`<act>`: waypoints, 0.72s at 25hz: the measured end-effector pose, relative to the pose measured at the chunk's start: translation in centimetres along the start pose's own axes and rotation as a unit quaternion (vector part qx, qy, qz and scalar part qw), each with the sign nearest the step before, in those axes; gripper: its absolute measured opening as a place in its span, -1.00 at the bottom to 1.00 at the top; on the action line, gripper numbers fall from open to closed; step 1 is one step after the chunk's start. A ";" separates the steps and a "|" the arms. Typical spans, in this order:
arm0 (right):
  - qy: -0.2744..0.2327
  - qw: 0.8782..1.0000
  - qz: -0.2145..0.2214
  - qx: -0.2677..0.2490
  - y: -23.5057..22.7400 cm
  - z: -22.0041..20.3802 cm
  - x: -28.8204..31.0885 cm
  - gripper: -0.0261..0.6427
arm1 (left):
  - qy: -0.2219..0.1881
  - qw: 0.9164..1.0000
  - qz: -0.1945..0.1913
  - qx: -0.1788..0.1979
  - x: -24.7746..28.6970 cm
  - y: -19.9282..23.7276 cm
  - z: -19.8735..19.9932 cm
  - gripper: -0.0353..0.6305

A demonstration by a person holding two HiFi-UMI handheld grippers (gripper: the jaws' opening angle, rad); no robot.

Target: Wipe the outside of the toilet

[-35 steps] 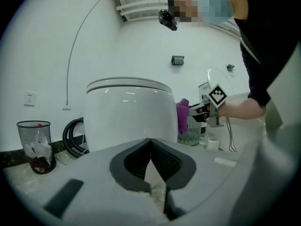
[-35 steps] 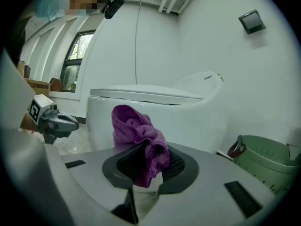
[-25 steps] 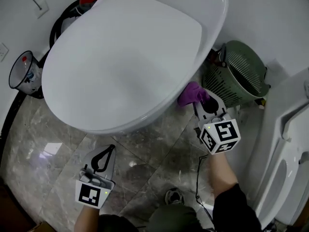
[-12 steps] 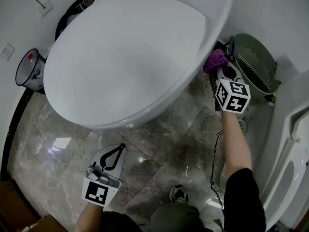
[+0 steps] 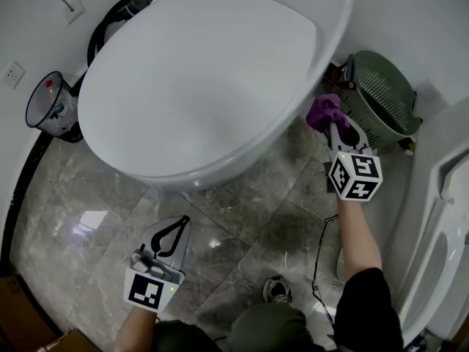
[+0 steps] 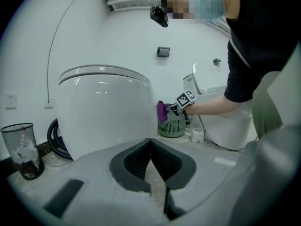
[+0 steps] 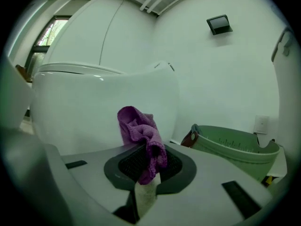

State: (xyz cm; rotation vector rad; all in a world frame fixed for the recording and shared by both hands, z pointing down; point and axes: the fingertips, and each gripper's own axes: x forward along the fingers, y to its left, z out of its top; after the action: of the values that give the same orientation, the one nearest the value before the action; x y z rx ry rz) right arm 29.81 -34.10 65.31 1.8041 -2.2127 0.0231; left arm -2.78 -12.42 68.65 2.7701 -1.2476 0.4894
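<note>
The white toilet (image 5: pixel 212 79) with its lid down fills the upper middle of the head view; its outer shell (image 6: pixel 106 112) also shows in the left gripper view and its side (image 7: pixel 99 107) in the right gripper view. My right gripper (image 5: pixel 327 117) is shut on a purple cloth (image 5: pixel 321 111), held against the toilet's right side near the rim. The cloth (image 7: pixel 141 138) bunches up between the jaws. My left gripper (image 5: pixel 171 233) hangs low over the marble floor in front of the bowl, shut and holding nothing.
A green slatted basket (image 5: pixel 385 94) stands right of the toilet, close behind the right gripper. A clear bin (image 5: pixel 51 105) and black hose (image 5: pixel 102 28) sit at the left. A second white fixture (image 5: pixel 440 226) lines the right edge. A cable (image 5: pixel 322 248) runs over the floor.
My right gripper swept the purple cloth along the toilet's right side, up toward the back, then slightly back down. The left gripper stayed nearly still.
</note>
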 end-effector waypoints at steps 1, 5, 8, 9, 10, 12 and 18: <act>0.000 1.000 0.008 0.002 1.0 -0.3 -1.1 -0.78 | -0.002 1.000 -0.001 0.001 -0.2 0.1 -0.1 -0.88; -0.001 0.999 0.051 0.017 5.7 -1.8 -5.8 -0.78 | -0.009 1.000 0.003 -0.001 -1.5 0.5 -0.2 -0.88; 0.000 0.995 0.092 0.029 10.3 -2.8 -9.0 -0.78 | -0.014 1.000 0.009 0.001 -2.5 0.9 0.0 -0.88; 0.000 0.994 0.107 0.033 12.0 -3.0 -9.8 -0.78 | -0.019 1.000 0.012 0.000 -2.8 1.0 0.2 -0.88; -0.001 0.992 0.123 0.038 13.8 -3.2 -10.5 -0.78 | -0.025 1.000 0.015 -0.002 -3.1 1.1 0.4 -0.88; -0.006 0.987 0.150 0.049 17.4 -3.4 -11.4 -0.78 | -0.034 0.999 0.017 -0.002 -3.5 1.2 0.7 -0.88; -0.019 0.975 0.208 0.076 25.8 -3.9 -11.8 -0.78 | -0.044 0.999 0.012 -0.006 -3.8 1.0 1.2 -0.88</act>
State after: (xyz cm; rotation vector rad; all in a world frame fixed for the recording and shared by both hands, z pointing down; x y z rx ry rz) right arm 7.88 -16.42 70.59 1.3839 -2.6384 0.2528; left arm -5.58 -10.57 66.29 2.7980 -1.2988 0.3646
